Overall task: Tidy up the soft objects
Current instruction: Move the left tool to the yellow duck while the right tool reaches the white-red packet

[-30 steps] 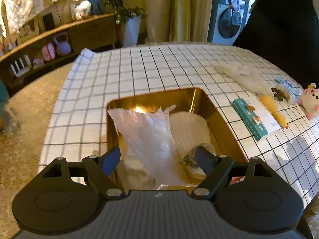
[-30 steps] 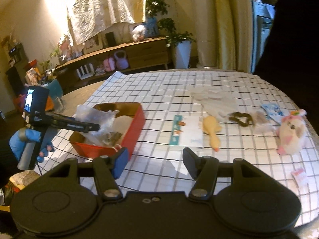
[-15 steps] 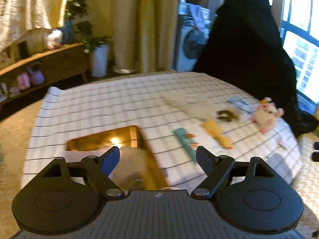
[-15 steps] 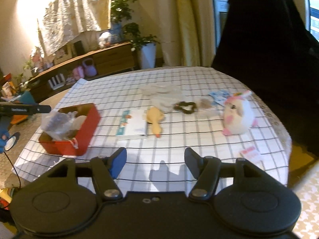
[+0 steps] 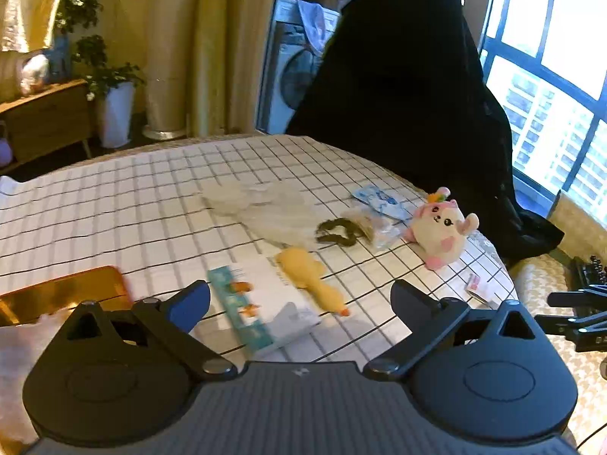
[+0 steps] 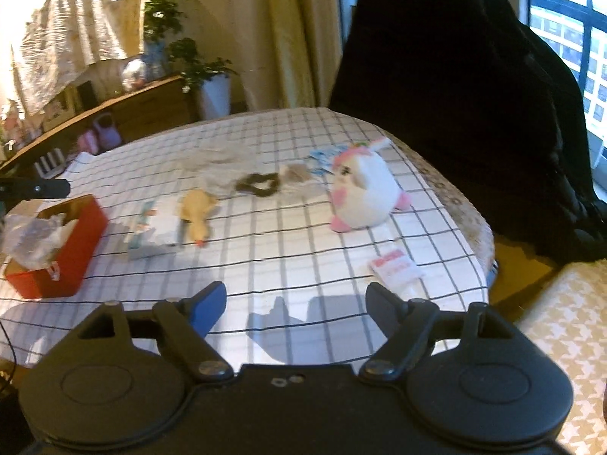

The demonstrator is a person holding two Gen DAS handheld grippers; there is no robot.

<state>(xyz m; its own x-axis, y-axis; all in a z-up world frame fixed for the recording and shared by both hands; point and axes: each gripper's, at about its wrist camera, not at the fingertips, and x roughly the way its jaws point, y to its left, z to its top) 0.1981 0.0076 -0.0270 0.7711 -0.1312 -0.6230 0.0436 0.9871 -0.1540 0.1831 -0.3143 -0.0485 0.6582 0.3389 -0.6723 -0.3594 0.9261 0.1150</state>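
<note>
**Soft toys and packets lined up on checked counter as both claws hang apart**

A white-and-pink plush toy (image 6: 362,193) lies on its side near the right end of the counter (image 6: 288,242), which is covered in a white cloth with a black grid. Left of the plush lie a dark scrunchie (image 6: 258,184) and a small clear packet (image 6: 296,172); a blue-printed packet (image 5: 379,198) lies just beyond the plush. Farther left of the plush, a yellow rubber-chicken toy (image 5: 309,278) rests just beside a white-and-teal tissue pack (image 5: 261,305). Behind these, crumpled clear plastic (image 5: 261,204) is spread on the cloth. At the far left from the plush, a red tin (image 6: 57,254) with a gold interior holds bunched plastic bags (image 6: 30,237). A small pink-and-white sachet (image 6: 394,269) lies in front of the plush, near the counter's edge.

The left claw (image 5: 299,301) hovers above the tissue pack with its two fingers wide apart and nothing between them. The right claw (image 6: 296,301) hangs over the near edge of the counter, fingers likewise spread and empty, its shadow falling on the cloth.

Behind the plush, a black draped shape (image 6: 474,87) stands beside a window (image 5: 550,76). Yellow curtains (image 5: 197,57), a potted plant (image 6: 210,76) and a wooden sideboard (image 6: 125,113) line the room.
</note>
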